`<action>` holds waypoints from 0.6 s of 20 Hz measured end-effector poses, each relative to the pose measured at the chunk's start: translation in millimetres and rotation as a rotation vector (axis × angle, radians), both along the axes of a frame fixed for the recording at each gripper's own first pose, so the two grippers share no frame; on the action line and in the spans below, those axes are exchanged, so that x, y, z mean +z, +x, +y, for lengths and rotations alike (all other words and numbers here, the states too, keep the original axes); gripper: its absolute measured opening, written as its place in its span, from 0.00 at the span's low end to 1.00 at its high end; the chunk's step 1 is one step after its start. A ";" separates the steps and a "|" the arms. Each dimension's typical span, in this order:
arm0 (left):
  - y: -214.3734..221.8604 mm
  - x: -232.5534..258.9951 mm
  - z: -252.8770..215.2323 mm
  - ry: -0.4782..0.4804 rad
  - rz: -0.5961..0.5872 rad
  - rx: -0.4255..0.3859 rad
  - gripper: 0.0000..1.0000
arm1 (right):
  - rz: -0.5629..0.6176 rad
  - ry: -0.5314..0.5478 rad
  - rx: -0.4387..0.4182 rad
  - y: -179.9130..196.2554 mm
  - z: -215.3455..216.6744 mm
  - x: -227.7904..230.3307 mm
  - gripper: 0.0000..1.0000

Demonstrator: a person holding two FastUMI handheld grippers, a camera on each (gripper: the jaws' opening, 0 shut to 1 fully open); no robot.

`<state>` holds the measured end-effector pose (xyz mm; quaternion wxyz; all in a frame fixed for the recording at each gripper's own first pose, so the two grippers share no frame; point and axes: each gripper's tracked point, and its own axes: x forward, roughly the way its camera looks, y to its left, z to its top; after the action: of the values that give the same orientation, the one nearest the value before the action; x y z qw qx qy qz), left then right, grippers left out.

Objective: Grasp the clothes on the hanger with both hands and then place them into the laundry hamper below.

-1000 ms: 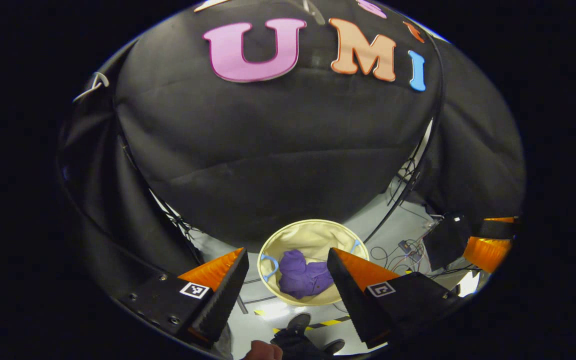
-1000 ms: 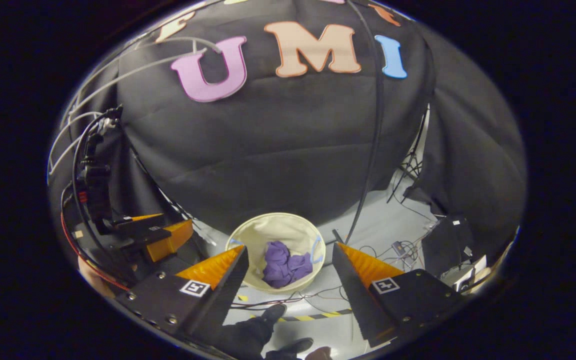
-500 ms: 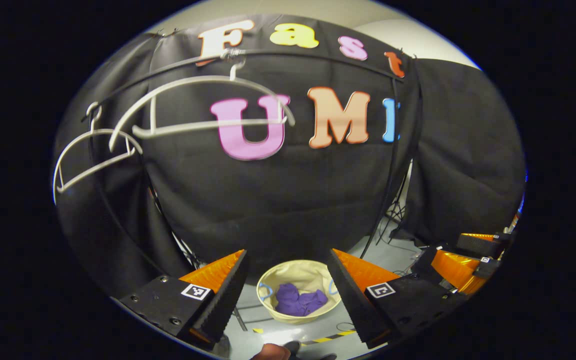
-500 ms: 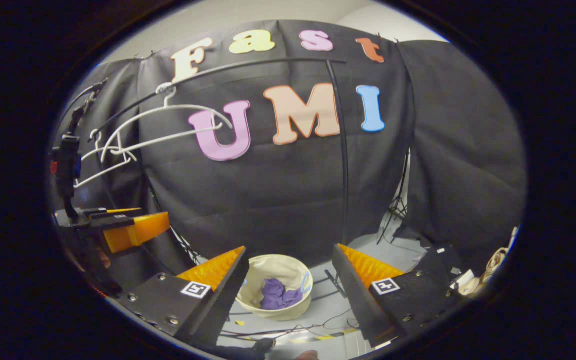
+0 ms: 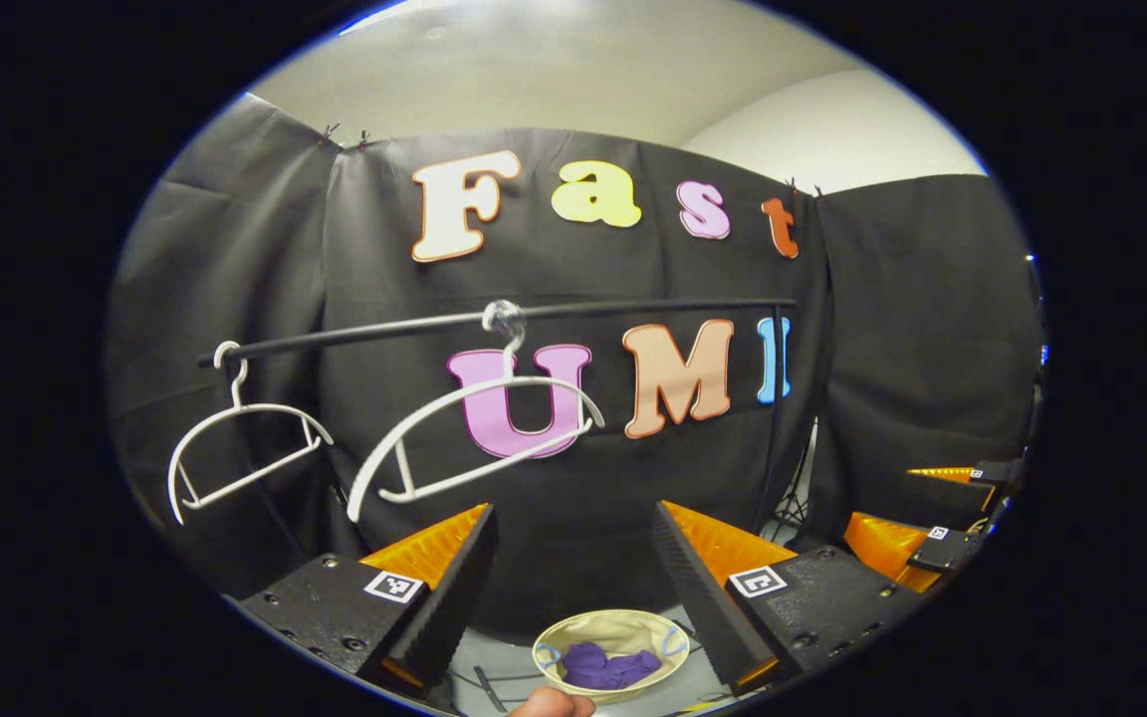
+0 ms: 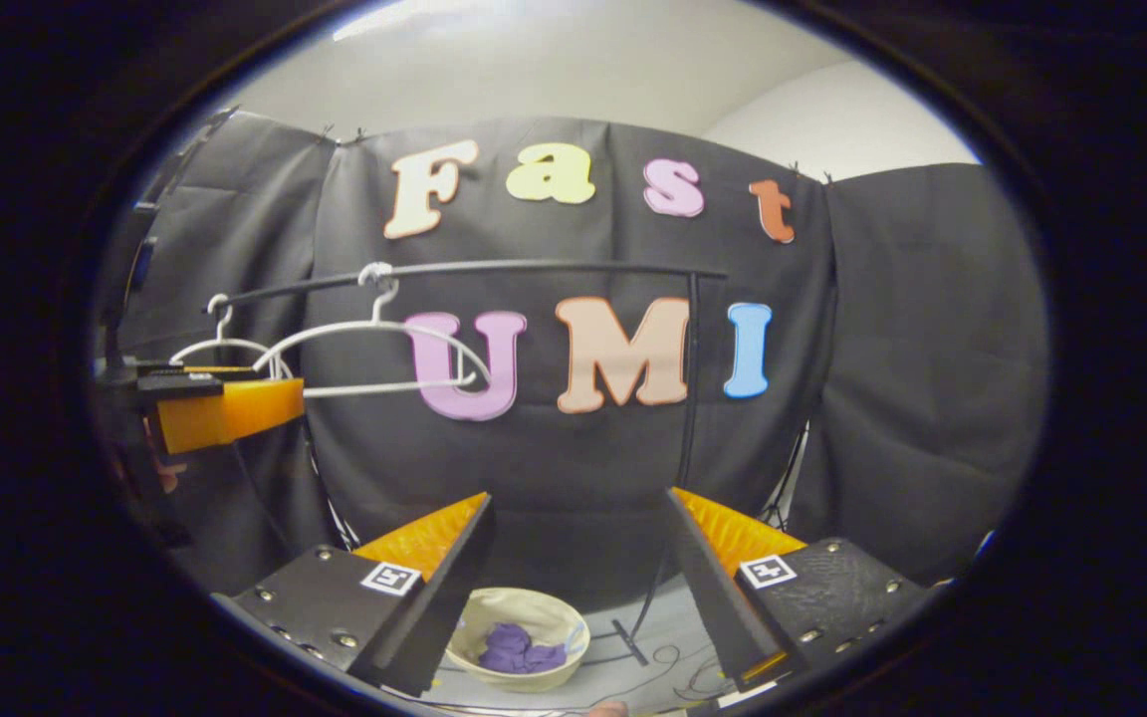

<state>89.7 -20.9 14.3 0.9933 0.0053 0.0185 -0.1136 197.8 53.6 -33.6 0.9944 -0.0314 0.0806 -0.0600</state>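
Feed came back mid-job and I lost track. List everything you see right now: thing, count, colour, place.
rail: 1, black, crossing in front of the cloth wall
hangers: 2, white, bare, hooked on the rail, second one farther left
hamper: 1, cream with blue handles, on the floor below
clothes: 1 bundle, purple, inside the hamper
cables: several, dark, on the floor by the rail's foot
hand: part of one, bottom edge of left gripper view
left gripper: orange and black, open
right gripper: orange and black, open
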 end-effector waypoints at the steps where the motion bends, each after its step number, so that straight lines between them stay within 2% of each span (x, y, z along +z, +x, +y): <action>1: 0.8 7.2 7.5 -0.008 0.000 0.004 0.97 | -0.012 0.031 0.005 3.7 9.2 9.9 1.00; 2: 2.8 14.4 14.6 -0.015 -0.006 0.002 0.96 | -0.034 0.063 0.021 7.6 19.8 23.8 0.96; 6: 10.6 37.2 42.4 -0.025 -0.024 0.028 0.97 | -0.109 0.151 0.026 22.6 21.5 69.0 0.96; 12: 0.9 29.1 42.9 -0.025 -0.020 -0.001 0.97 | -0.087 0.128 -0.050 7.2 -5.9 52.4 0.96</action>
<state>90.6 22.0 43.4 0.9934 -0.0061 0.0071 -0.1143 205.0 47.7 18.9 0.9952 0.0368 0.0418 -0.0807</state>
